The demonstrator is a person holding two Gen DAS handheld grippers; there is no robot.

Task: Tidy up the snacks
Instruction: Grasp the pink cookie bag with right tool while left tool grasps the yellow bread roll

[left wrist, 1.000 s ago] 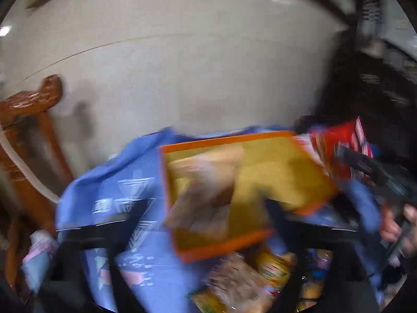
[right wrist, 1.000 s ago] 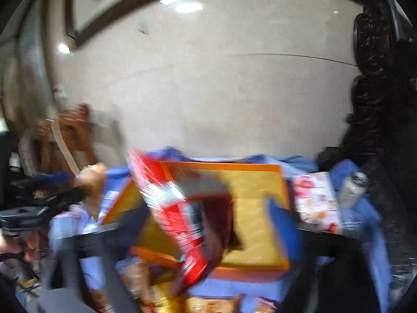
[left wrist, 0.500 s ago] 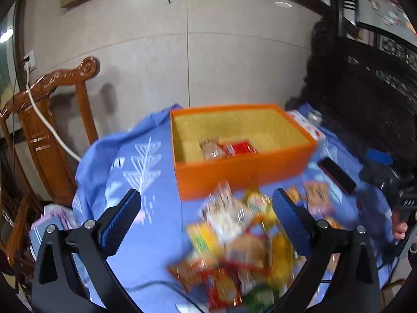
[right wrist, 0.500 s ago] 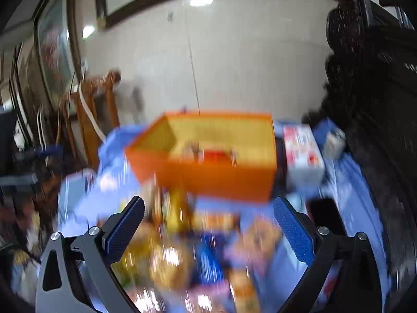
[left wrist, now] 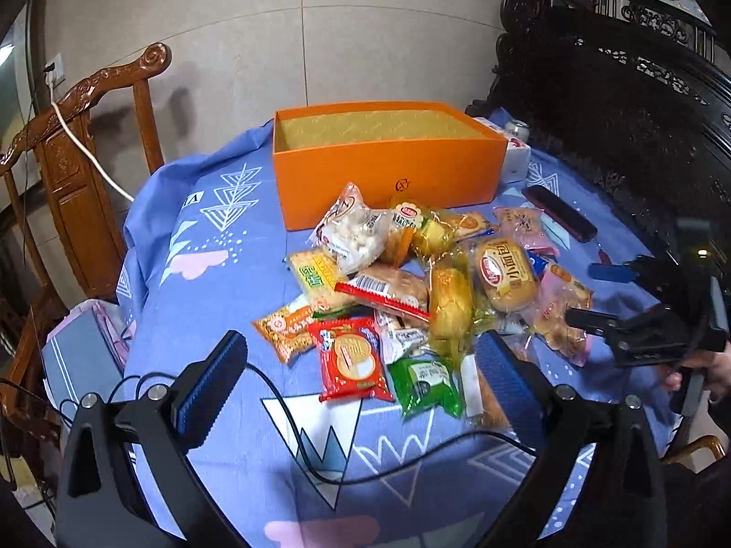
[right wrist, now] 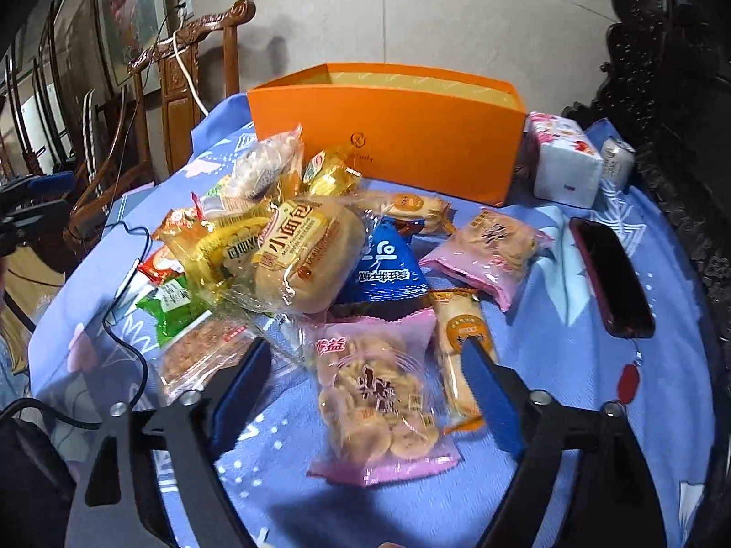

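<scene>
An open orange box (left wrist: pixel 388 169) stands at the far side of the blue tablecloth (left wrist: pixel 214 283); it also shows in the right wrist view (right wrist: pixel 388 132). Several wrapped snacks lie in a pile in front of it. My left gripper (left wrist: pixel 361 379) is open and empty, low over a red cracker packet (left wrist: pixel 352 358) and a green packet (left wrist: pixel 427 381). My right gripper (right wrist: pixel 368 388) is open and empty, its fingers either side of a pink packet of round crackers (right wrist: pixel 379 388). A bread bun packet (right wrist: pixel 301 255) and a blue triangular packet (right wrist: pixel 384 265) lie beyond.
A black phone (right wrist: pixel 610 274) lies at the right. A tissue pack (right wrist: pixel 564 160) and a can (right wrist: pixel 617 160) stand right of the box. A black cable (left wrist: pixel 320 452) crosses the near cloth. A wooden chair (left wrist: pixel 82 150) stands left, dark carved furniture (left wrist: pixel 639 114) right.
Both grippers have pulled back from over the box, where each let go of a snack, and come down towards the pile. Both are now empty and open.
</scene>
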